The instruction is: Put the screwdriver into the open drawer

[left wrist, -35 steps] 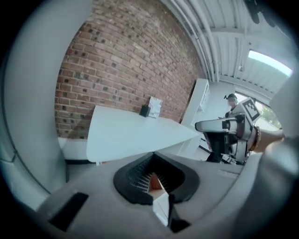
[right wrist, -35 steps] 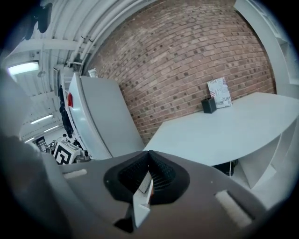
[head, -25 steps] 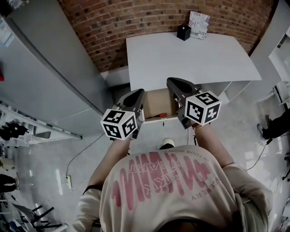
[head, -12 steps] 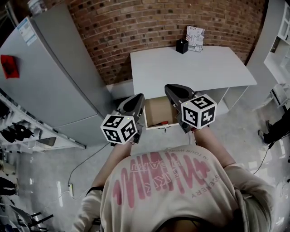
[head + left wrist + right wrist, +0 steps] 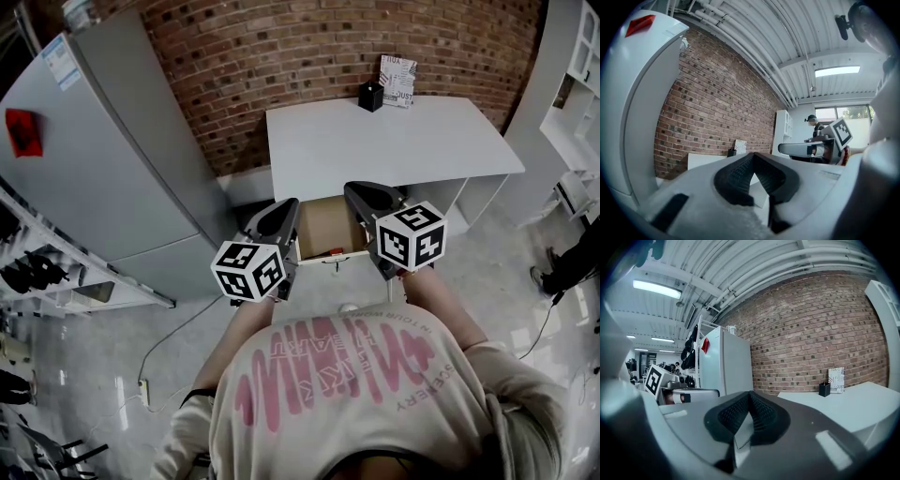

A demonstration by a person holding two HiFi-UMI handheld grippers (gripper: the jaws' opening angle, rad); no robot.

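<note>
- Holding both grippers level, one on each side of the open drawer [image 5: 323, 223]; the person's printed shirt [image 5: 337, 375] is nearest.
- left gripper [image 5: 287, 208]: jaws closed together, nothing between them, just left of the drawer.
- right gripper [image 5: 356, 193]: jaws closed, empty, at the drawer's right edge.
- screwdriver [image 5: 335, 251]: red handle, lies inside the drawer by its near front wall, clear of both grippers.
- white table [image 5: 394, 141]: beyond, with the drawer pulled out from under its near edge.
- Far table edge: black holder [image 5: 371, 96], printed card [image 5: 398, 80] just right of it, brick wall [image 5: 281, 56] behind.
</note>
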